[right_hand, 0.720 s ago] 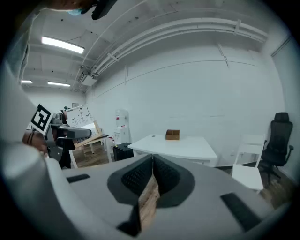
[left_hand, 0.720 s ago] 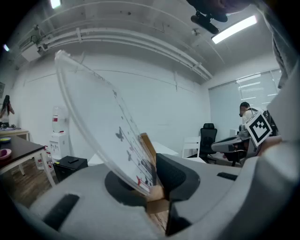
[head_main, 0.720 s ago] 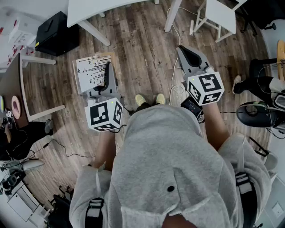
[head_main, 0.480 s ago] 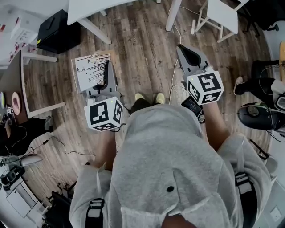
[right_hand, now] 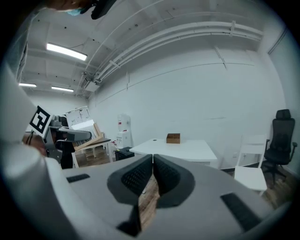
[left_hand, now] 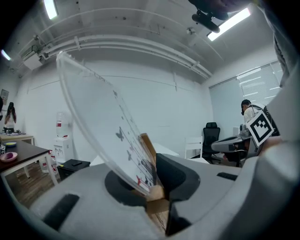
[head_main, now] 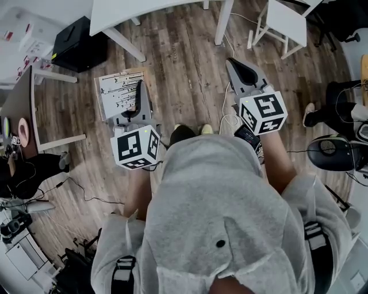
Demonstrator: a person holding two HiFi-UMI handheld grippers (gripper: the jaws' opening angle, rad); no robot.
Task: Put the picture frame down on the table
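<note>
A person in a grey hoodie [head_main: 218, 212] stands on a wood floor [head_main: 184, 69]. The left gripper [head_main: 137, 106] is clamped on the lower edge of the picture frame [head_main: 118, 92], whose pale wooden rim and clear printed pane rise lengthwise from the jaws, leaning left. The right gripper [head_main: 246, 73] is closed and empty. The smooth white table [head_main: 115, 12] lies ahead, well apart, nearer the left gripper.

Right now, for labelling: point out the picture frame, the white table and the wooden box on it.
picture frame [head_main: 115, 92], head view, printed face.
white table [right_hand: 187, 150], right gripper view, bare top.
wooden box [right_hand: 173, 138], right gripper view, front side.
</note>
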